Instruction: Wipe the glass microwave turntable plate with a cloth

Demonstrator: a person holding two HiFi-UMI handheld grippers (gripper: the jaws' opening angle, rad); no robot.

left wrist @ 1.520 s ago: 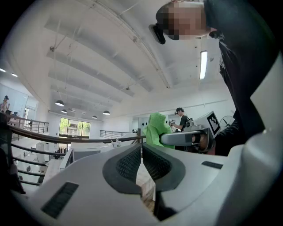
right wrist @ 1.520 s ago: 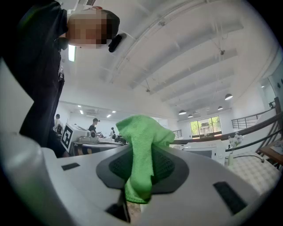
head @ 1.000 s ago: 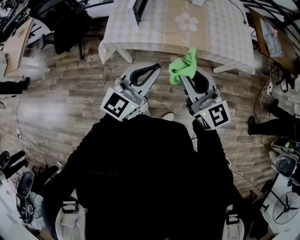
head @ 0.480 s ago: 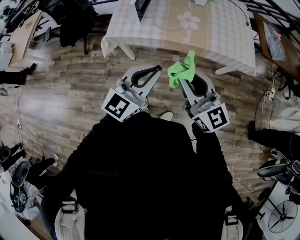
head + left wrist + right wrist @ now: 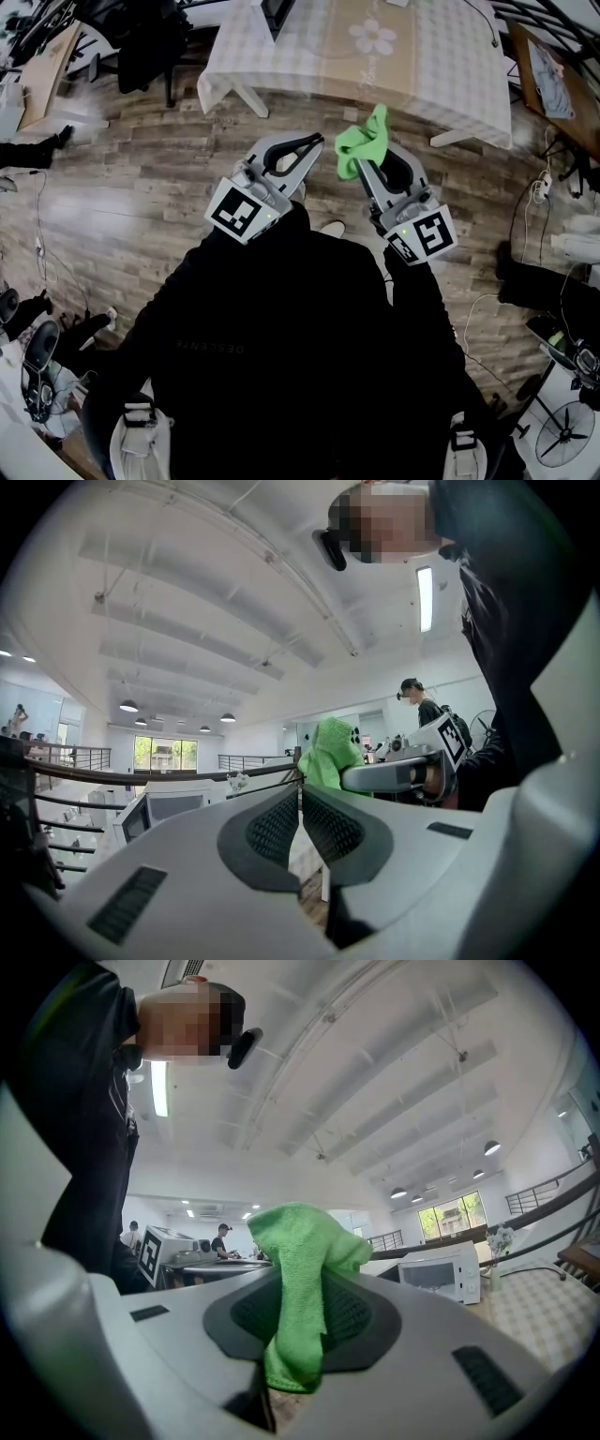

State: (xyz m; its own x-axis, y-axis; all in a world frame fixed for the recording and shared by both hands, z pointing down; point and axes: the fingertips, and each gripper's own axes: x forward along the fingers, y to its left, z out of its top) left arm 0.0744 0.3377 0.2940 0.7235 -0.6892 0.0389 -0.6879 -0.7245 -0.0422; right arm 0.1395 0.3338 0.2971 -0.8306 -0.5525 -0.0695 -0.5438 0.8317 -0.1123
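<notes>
A bright green cloth (image 5: 361, 142) sticks up from between the jaws of my right gripper (image 5: 360, 161), which is shut on it. In the right gripper view the cloth (image 5: 298, 1307) hangs over both dark pads. My left gripper (image 5: 315, 141) is held beside it at chest height, its jaws shut with nothing between them. From the left gripper view the cloth (image 5: 330, 752) and the right gripper (image 5: 394, 776) show just to the right. No glass turntable plate is in any view.
A table with a checked cover (image 5: 375, 56) stands ahead of me on the wood floor (image 5: 122, 206). A white microwave (image 5: 441, 1274) sits on it. Chairs, cables and a fan (image 5: 562, 422) lie around the edges. Other people stand in the background.
Both grippers keep their pose and the cloth stays clamped. The table has slid slightly towards the top of the head view.
</notes>
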